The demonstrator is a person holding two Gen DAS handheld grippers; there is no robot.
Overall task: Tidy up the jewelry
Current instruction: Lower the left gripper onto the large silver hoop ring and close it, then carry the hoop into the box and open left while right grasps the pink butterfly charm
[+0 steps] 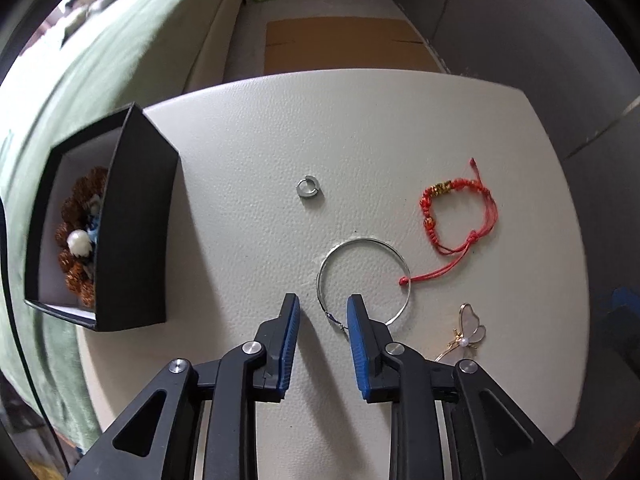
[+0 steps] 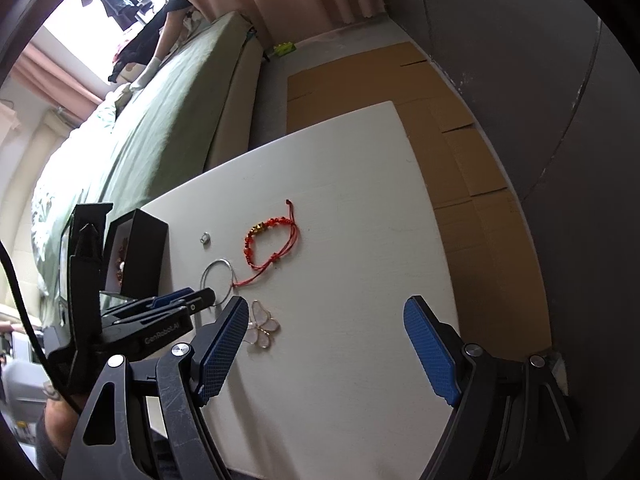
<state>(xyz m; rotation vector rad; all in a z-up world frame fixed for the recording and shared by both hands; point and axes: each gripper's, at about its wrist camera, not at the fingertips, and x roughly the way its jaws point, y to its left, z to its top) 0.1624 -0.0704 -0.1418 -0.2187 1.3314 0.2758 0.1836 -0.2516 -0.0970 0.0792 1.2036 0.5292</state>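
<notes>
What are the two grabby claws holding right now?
Nothing yet. The left gripper is open, its fingers straddling the near rim of the silver hoop without pinching it. The right gripper is wide open over bare table.

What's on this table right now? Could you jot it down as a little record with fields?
Surface: white table
Box: black box, open, at the table's left edge, brown beads inside
Loose pieces: small silver ring, red cord bracelet, thin silver hoop, butterfly brooch
Left gripper: jaws slightly apart, straddling the hoop's near edge, not pinching it
Right gripper: wide open, holding nothing, above the table beside the brooch
</notes>
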